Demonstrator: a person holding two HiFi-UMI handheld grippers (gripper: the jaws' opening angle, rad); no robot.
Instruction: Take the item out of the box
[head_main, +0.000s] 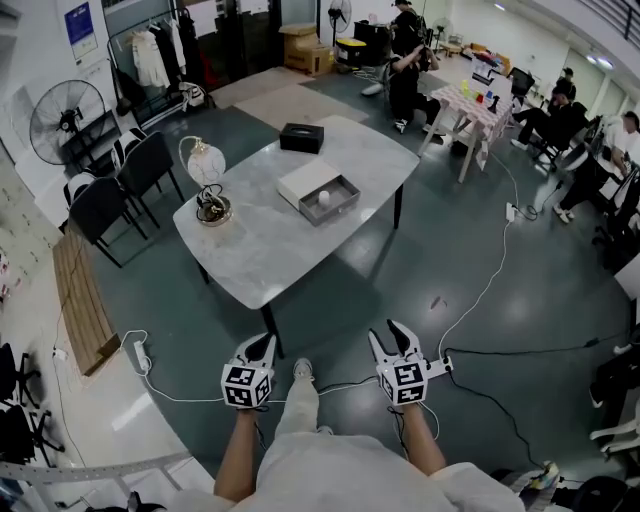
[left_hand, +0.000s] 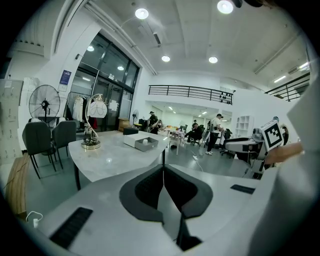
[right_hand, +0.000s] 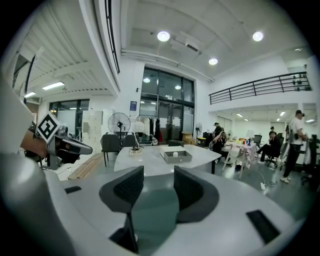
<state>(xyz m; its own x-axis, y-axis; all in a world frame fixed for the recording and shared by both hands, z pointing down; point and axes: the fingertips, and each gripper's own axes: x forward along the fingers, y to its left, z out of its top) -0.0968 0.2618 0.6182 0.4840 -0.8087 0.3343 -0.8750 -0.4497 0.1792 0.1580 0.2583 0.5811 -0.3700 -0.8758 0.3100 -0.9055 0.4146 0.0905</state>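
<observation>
An open grey box (head_main: 331, 201) sits on the marble table (head_main: 262, 252) with a small white ball (head_main: 324, 197) inside; its white lid (head_main: 303, 182) lies against its far-left side. Both grippers hang low over the floor, well short of the table's near corner. My left gripper (head_main: 262, 347) is shut and empty, its pads meeting in the left gripper view (left_hand: 163, 170). My right gripper (head_main: 392, 336) is open with nothing between its jaws (right_hand: 158, 176). Far ahead, the box (left_hand: 145, 144) (right_hand: 177, 156) shows in both gripper views.
On the table also stand a black box (head_main: 301, 137) and a glass-shaded lamp (head_main: 207, 180). Dark chairs (head_main: 125, 185) and a fan (head_main: 66, 120) are at the left. A power strip (head_main: 141, 352) and cables (head_main: 480, 300) lie on the floor. People sit at a far table (head_main: 470, 105).
</observation>
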